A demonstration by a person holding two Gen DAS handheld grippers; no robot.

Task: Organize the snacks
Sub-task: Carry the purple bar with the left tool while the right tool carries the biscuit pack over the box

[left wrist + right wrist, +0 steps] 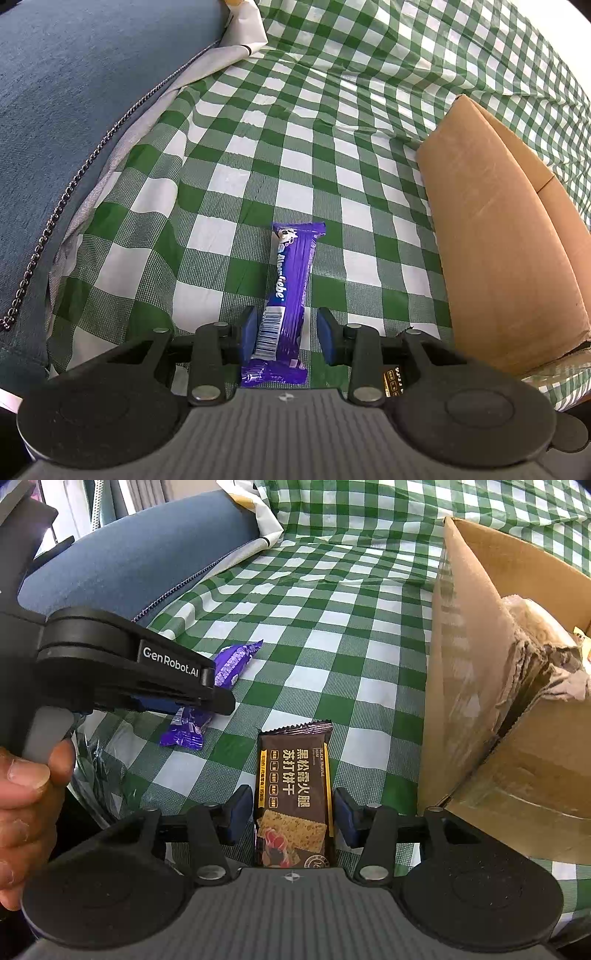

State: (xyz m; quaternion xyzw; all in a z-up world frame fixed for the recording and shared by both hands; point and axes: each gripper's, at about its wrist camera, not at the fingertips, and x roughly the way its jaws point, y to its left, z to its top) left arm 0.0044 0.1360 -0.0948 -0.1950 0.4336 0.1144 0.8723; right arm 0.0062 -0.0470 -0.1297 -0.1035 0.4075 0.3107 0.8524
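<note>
A purple snack bar (290, 291) lies on the green checked cloth (258, 155). My left gripper (285, 334) is open, its blue pads on either side of the bar's near end, with a gap on the right. In the right wrist view the same bar (221, 679) lies partly under the left gripper (207, 698). A brown cracker packet (295, 794) lies between the pads of my right gripper (291, 818), which is open with small gaps at both sides. A cardboard box (480, 686) stands open at the right; it also shows in the left wrist view (495, 236).
A blue cushion (74, 110) with a zip borders the cloth at the left. The box's near corner is torn (546, 664). A hand (26, 812) holds the left gripper's handle. Crumpled clear plastic (99, 771) lies at the cloth's near left edge.
</note>
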